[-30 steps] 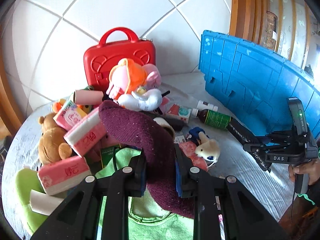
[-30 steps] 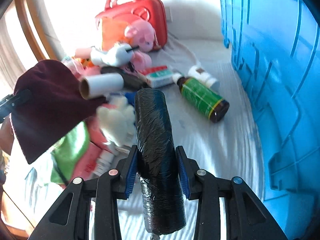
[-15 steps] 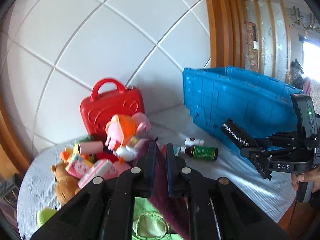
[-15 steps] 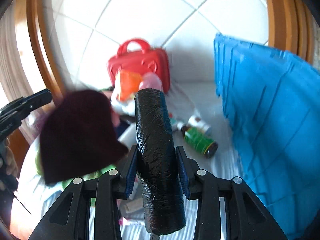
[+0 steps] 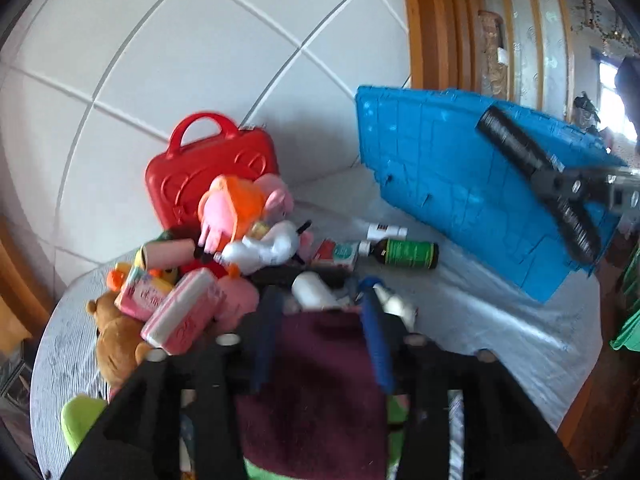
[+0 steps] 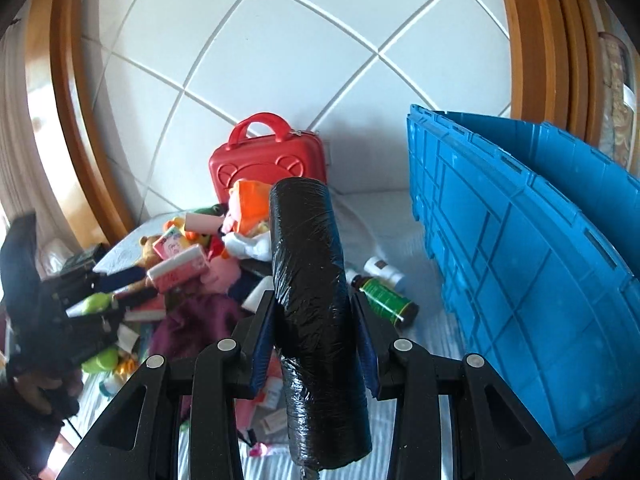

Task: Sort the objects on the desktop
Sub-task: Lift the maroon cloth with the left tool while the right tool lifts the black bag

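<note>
Squeezing the black roll (image 6: 316, 304) mid-length, the right gripper (image 6: 316, 340) holds tight — it looks stiff, slippery; left gripper (image 5: 320, 344) gapes over the soft purple cloth (image 5: 320, 392).

suitcase (image 5: 208, 176) behind toy pile (image 5: 240, 236) | crate (image 5: 460, 184) right | bottle (image 5: 404, 254) between

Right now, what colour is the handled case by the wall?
Red case, clearest in the right wrist view.
</note>
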